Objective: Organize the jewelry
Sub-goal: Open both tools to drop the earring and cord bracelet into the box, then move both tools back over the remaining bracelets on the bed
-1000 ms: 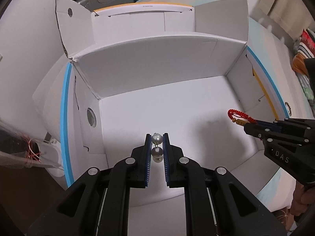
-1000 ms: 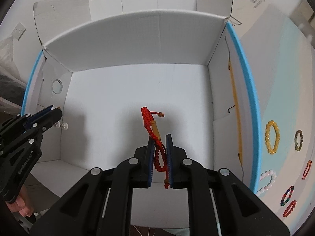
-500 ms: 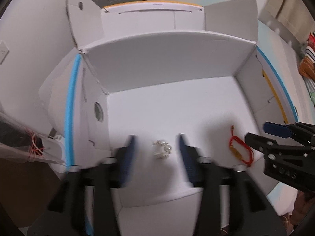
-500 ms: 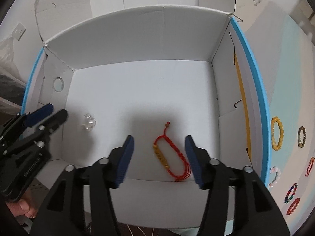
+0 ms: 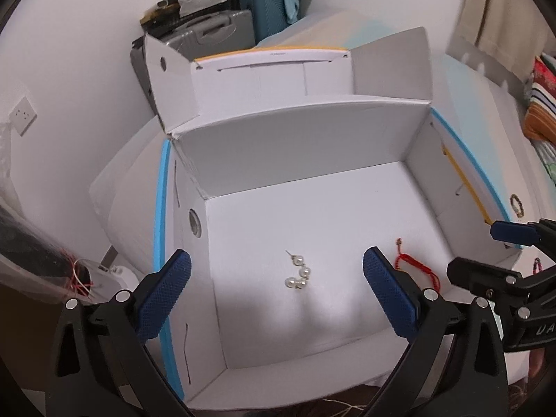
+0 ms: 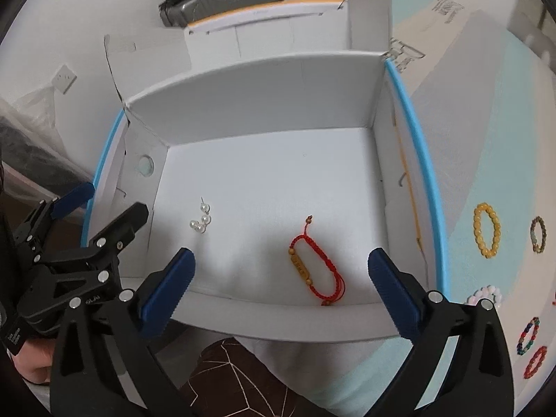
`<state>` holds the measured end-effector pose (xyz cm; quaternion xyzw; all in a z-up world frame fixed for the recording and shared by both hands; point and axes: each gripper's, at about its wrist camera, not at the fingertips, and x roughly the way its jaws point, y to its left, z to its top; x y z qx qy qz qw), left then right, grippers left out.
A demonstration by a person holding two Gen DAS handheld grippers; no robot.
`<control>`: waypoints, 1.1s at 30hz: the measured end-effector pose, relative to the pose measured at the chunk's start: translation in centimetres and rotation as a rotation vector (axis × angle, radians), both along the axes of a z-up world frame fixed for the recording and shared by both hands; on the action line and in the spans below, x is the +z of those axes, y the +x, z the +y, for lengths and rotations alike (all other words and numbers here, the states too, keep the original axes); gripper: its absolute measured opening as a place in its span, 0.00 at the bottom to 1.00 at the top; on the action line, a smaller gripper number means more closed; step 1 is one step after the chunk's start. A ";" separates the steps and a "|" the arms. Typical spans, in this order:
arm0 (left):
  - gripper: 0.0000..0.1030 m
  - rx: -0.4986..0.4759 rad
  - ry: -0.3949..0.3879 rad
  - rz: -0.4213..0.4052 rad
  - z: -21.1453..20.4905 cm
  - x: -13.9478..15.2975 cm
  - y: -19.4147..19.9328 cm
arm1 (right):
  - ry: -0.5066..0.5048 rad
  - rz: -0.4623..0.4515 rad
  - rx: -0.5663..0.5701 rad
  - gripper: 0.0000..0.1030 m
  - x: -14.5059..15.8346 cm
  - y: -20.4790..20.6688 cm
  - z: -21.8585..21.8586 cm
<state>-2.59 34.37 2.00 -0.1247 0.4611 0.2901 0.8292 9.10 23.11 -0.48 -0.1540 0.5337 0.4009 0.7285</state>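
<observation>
Pearl earrings [image 5: 299, 274] [image 6: 201, 220] lie loose on the floor of a white cardboard box [image 5: 295, 139] [image 6: 260, 93], at its left side. A red cord bracelet [image 6: 316, 271] [image 5: 417, 271] with tan beads lies flat on the floor further right. My left gripper [image 5: 277, 260] [image 6: 113, 201] hovers above the earrings, its jaws opening wide, with nothing held. Above the bracelet, my right gripper [image 6: 281, 257] [image 5: 477, 248] has its jaws opening too, and its blue pads touch nothing.
Several bead bracelets lie on the pale blue mat right of the box, among them a yellow one [image 6: 486, 231] and a red one [image 6: 535, 361]. The box flaps [image 5: 392, 62] stand up at the back. Suitcases [image 5: 208, 34] are behind, a plastic bag [image 5: 34, 260] at left.
Both grippers went from shut to wide open and lifted a little. The earrings and the red bracelet dropped out of the jaws and now lie on the box floor.
</observation>
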 end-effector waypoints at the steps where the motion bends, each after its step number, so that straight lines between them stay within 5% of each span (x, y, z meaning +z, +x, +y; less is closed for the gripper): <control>1: 0.95 -0.003 0.004 -0.005 -0.3 0.2 0.0 | 0.014 -0.019 -0.010 0.93 0.3 0.0 -0.3; 15: 0.95 -0.096 -0.035 -0.075 -6.5 1.5 1.6 | 0.124 -0.248 -0.237 0.93 3.1 1.7 -11.8; 33: 0.95 -0.403 -0.079 -0.167 -22.6 0.4 9.9 | 0.076 -0.295 -0.533 0.93 2.8 6.0 -32.3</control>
